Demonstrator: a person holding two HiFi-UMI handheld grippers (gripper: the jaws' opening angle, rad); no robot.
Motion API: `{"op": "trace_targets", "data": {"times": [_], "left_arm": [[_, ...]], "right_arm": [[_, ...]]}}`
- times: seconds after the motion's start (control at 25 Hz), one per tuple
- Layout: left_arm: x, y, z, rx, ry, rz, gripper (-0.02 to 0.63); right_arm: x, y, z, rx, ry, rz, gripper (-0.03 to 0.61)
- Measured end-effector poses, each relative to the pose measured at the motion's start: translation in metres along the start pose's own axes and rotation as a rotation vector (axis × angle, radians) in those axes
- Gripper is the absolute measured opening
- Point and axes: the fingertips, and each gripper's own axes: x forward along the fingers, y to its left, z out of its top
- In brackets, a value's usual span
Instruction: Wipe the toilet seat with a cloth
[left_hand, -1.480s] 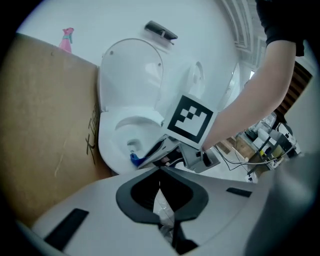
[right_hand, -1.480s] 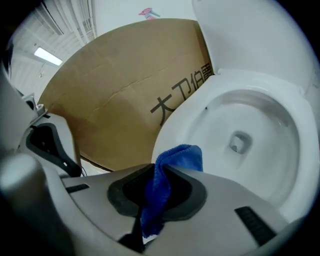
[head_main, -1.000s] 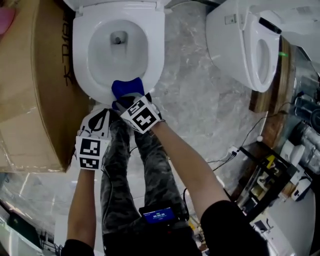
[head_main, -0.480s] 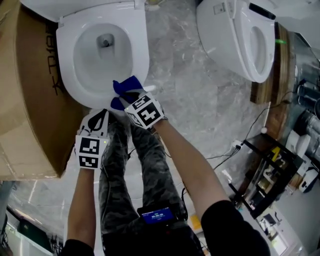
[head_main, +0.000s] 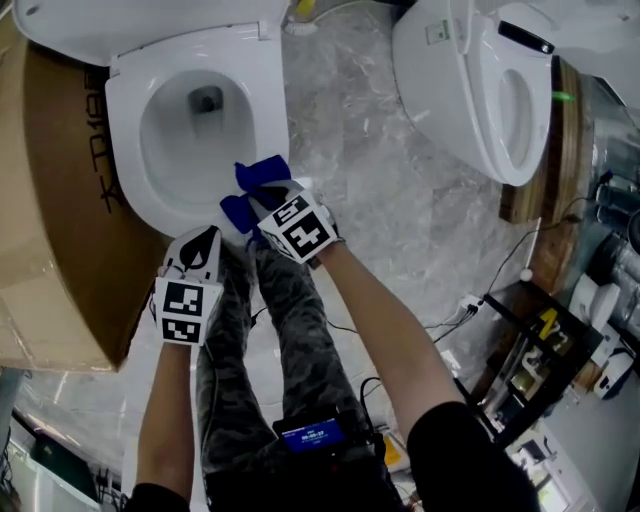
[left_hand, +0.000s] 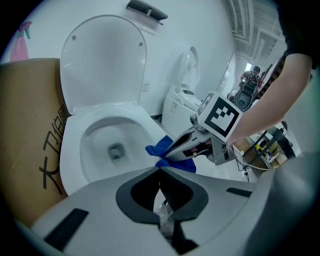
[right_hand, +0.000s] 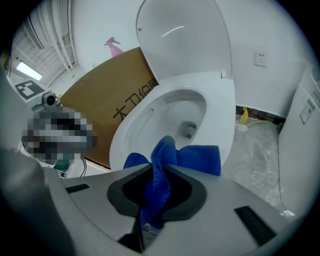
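Right gripper (head_main: 266, 200): fingers clamped on a bunched blue microfibre cloth (head_main: 256, 182). In the right gripper view the cloth (right_hand: 197, 157) runs down through the gap between the two fingers and fans out past their tips.

Cloth position: at the near rim of the white oval toilet seat (head_main: 266, 110), on the side toward the second toilet. From the left gripper view the cloth (left_hand: 180, 165) hangs off the tip of the right gripper (left_hand: 168, 150), just beside the seat's edge (left_hand: 145, 122). Firm contact with the seat cannot be confirmed from any view.

Left gripper (head_main: 210, 233): fingers fully together, nothing between them, tips meeting (left_hand: 160, 169). It is held off the front of the bowl, near the right gripper and not touching it.

Surroundings:
- White toilet lid (right_hand: 182, 35) stands raised and upright.
- Brown cardboard box (head_main: 50, 200) with black print stands against the toilet's side.
- Second white toilet (head_main: 480, 80) stands well apart across the grey marbled floor (head_main: 400, 200).
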Motion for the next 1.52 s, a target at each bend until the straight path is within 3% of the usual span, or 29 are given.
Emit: {"op": "trace_targets", "data": {"times": [0.84,1.52], "left_arm": [[0.045,0.024,0.068,-0.076,-0.007,0.068,0.011],[0.055,0.062,0.096,-0.163,-0.026,0.119,0.011]], "right_arm": [[-0.004,-0.120,0.117,-0.095,-0.052,-0.070,0.048],[0.015,-0.150,0.206,-0.202,-0.085,-0.085,0.048]]}}
